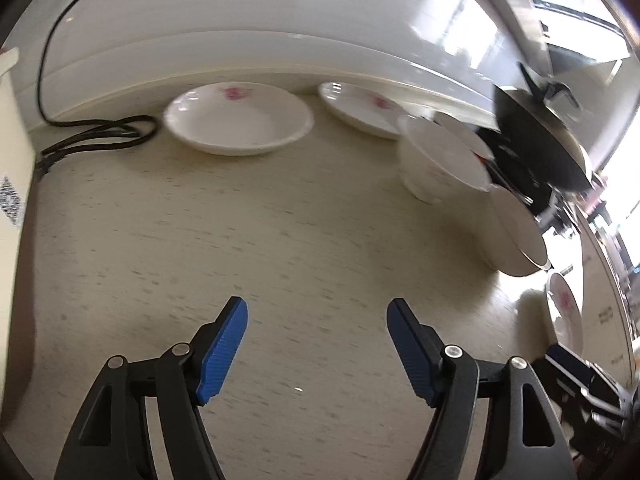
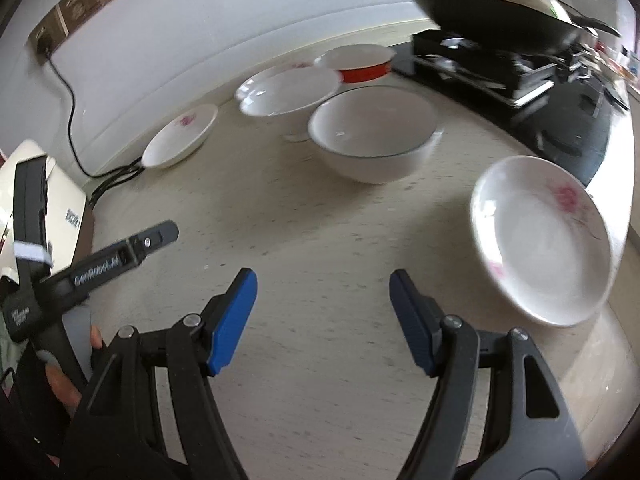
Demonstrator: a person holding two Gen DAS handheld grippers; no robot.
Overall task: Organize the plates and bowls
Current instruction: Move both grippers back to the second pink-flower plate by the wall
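My left gripper (image 1: 317,308) stands open over bare countertop with nothing between its blue pads. Beyond it, against the wall, lie two white plates with pink flowers (image 1: 239,119) (image 1: 362,108), and to the right stand white bowls (image 1: 438,160) (image 1: 514,236). My right gripper (image 2: 323,282) is open too, empty, over the counter. Ahead of it sits a large white bowl (image 2: 372,136), a footed white dish (image 2: 290,92) and a red-and-white bowl (image 2: 360,62). A flowered plate (image 2: 542,236) lies close on the right, another (image 2: 180,136) far left by the wall.
A black wok (image 2: 492,4) rests on a dark stove (image 2: 520,76) at the back right. A black cable (image 1: 100,132) trails along the wall at the left beside a white appliance (image 1: 10,160). The left gripper's body and a hand (image 2: 68,380) show at the right wrist view's lower left.
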